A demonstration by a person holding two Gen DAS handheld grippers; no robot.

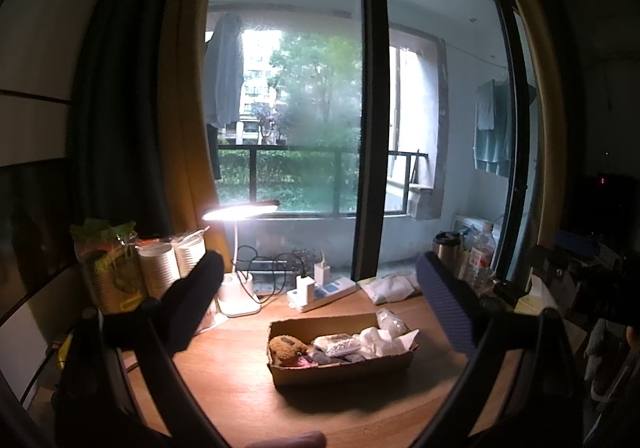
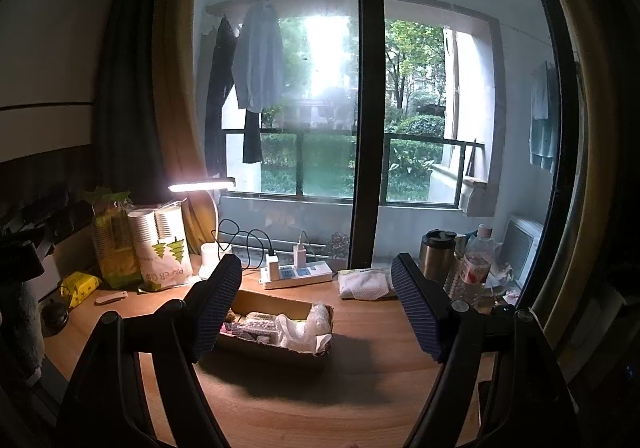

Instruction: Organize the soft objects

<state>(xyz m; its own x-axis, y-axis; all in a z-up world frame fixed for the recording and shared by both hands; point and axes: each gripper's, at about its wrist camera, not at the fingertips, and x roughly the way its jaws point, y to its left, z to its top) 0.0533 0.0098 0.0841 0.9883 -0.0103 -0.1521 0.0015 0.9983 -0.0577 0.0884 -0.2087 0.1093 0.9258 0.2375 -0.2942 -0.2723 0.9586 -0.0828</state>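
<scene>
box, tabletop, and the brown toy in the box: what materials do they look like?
Box: plain brown corrugated cardboard, matte, with a frayed, bent rim.
Tabletop: wood or wood-look laminate, it's unclear which; reddish-brown with visible grain and a faint sheen under the lamp.
Brown toy: plush fabric, going by its fuzzy, matte pile.

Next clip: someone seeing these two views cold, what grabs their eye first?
Probably the lit desk lamp glowing at the left against the big dim window. Next, the open cardboard box in the middle of the wooden desk, packed with a brown plush toy and white soft bags. Both the left gripper and right gripper frame it, jaws wide open and empty.
</scene>
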